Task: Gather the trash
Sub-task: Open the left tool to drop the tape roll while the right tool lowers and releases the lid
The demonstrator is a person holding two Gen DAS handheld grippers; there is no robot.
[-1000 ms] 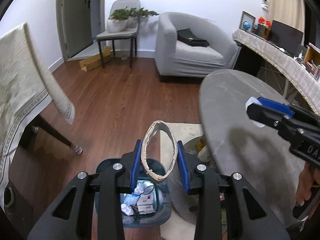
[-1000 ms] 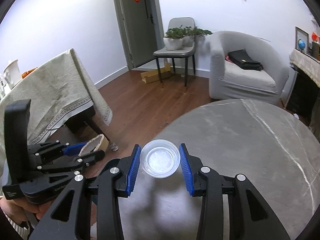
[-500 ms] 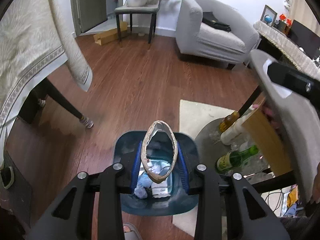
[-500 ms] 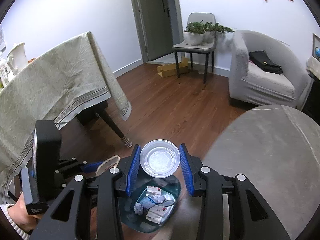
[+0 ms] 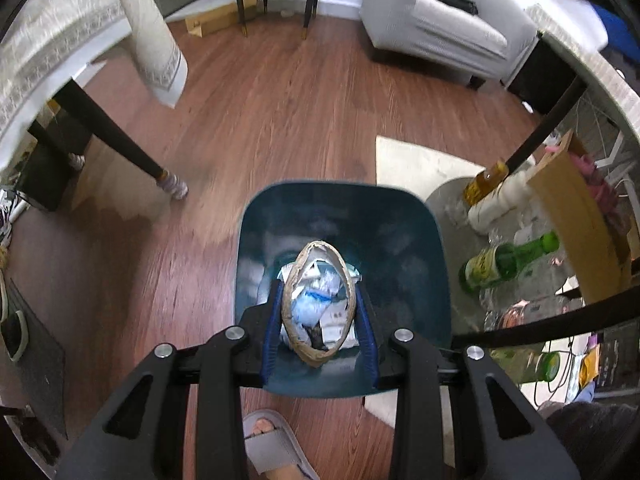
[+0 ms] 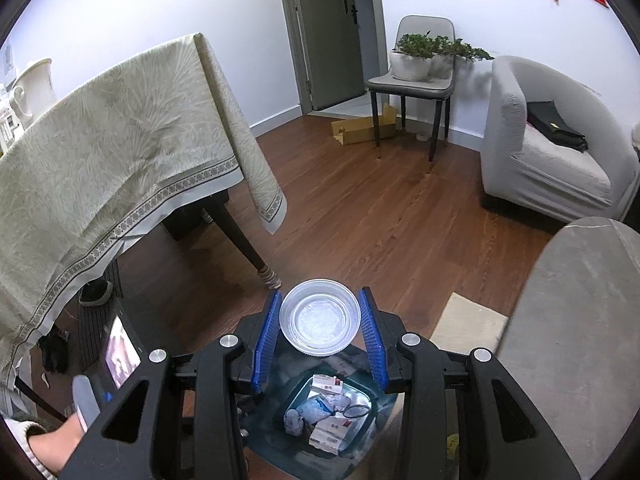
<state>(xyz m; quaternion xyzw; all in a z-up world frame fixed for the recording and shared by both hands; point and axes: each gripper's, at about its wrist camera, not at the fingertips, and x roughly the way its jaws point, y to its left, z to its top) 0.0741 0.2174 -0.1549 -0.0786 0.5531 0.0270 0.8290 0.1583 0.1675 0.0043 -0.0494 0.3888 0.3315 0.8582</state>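
My left hand-held gripper (image 5: 319, 312) pinches a squashed brown cardboard ring (image 5: 319, 304) over the teal plastic bin (image 5: 434, 280); my right hand-held gripper (image 6: 320, 320) clamps a clear plastic cup (image 6: 320, 317) near the rim, so it may fall outside.

Black gripper frames (image 5: 319, 322), blue ribbed jaws, silver screws, grey slipper (image 5: 276, 446), cream knit cuff (image 6: 24, 434)

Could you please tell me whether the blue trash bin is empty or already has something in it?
Partly filled: crumpled wrappers and small cartons cover the bottom of the blue trash bin.

Even indoor light, blurred fisheye edges
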